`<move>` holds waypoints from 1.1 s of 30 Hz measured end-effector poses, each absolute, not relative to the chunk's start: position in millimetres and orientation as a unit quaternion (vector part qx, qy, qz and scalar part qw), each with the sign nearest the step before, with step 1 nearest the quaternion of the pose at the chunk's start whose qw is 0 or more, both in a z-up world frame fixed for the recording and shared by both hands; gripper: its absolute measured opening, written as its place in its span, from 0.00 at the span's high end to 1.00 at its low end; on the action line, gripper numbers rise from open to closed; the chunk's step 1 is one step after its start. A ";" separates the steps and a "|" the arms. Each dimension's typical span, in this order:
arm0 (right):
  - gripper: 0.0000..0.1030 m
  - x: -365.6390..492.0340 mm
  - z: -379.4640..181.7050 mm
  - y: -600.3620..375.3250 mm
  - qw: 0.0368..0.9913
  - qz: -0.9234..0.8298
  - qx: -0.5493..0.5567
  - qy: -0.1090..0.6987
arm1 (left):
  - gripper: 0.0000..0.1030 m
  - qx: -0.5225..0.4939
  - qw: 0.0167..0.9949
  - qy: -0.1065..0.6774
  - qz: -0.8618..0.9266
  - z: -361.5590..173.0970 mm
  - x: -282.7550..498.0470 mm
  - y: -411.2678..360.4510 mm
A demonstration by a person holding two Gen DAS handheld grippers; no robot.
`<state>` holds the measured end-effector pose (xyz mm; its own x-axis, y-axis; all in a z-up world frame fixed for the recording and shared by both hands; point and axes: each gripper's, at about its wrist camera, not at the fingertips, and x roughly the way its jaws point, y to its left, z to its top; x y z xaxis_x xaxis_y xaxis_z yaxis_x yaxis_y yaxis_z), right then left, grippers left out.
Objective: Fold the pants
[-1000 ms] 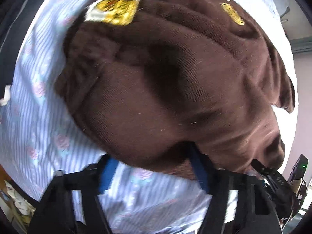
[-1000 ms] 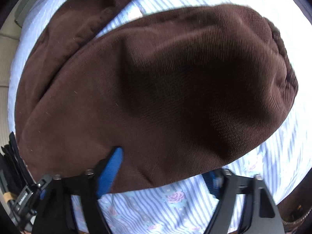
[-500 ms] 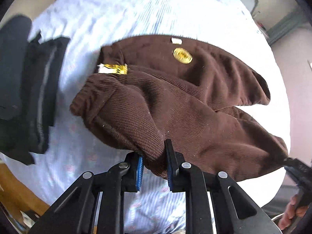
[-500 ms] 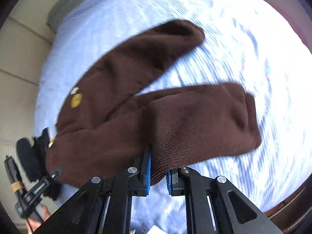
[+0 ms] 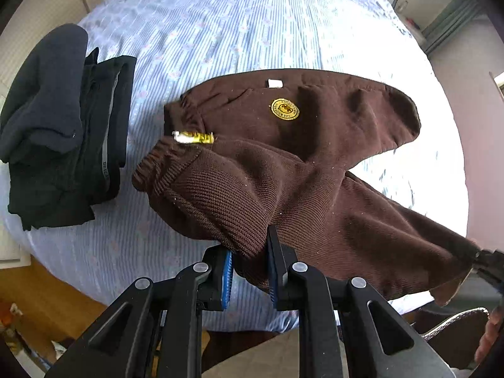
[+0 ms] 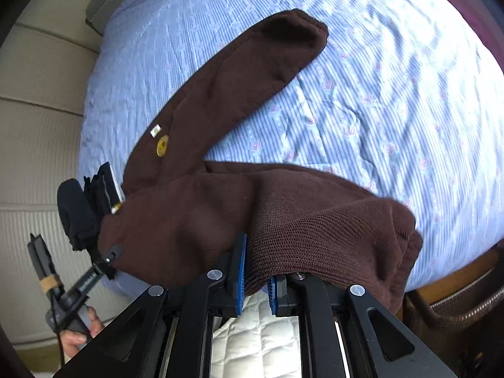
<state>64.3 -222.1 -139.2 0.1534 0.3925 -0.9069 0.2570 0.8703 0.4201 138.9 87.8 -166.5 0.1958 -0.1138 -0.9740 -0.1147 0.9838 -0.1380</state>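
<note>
Brown knit pants [image 5: 283, 170] with a round yellow badge [image 5: 284, 109] lie partly on the striped blue bedsheet [image 5: 220, 31]. The near leg hangs lifted off the bed. My left gripper [image 5: 249, 252] is shut on the near leg's edge close to the waistband, blue pads pinching the knit. My right gripper [image 6: 256, 261] is shut on the same leg nearer its cuff, seen as brown pants [image 6: 315, 220] draped over the jaws. The far leg [image 6: 267, 63] still rests flat on the sheet. Each gripper shows at the edge of the other's view.
A stack of dark folded clothes [image 5: 60, 126] sits on the bed left of the waistband. The bedsheet [image 6: 393, 94] spreads wide beyond the pants. A cream padded headboard [image 6: 37, 126] lies at the left, wooden floor [image 5: 47, 299] below the bed edge.
Both grippers closed on the near pant leg and rose, lifting it off the bed. The views pulled back, so the whole pants and the dark clothes stack now show.
</note>
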 end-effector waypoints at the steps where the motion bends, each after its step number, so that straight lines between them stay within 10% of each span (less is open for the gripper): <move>1: 0.88 66.6 -136.6 -222.8 0.718 0.047 0.251 0.648 | 0.81 -0.091 0.768 0.634 0.002 -166.8 144.9 87.4; 27: 0.85 357.2 -212.7 -175.4 0.745 0.008 0.192 0.639 | 0.74 -0.170 0.734 0.652 0.086 -230.4 358.5 132.4; 30: 0.74 362.7 -214.2 -169.9 0.744 0.019 0.174 0.645 | 0.61 -0.171 0.738 0.648 0.073 -218.1 351.1 130.2; 33: 0.41 358.9 -204.5 -166.9 0.758 0.032 0.161 0.632 | 0.11 -0.173 0.752 0.632 0.076 -200.7 341.1 130.5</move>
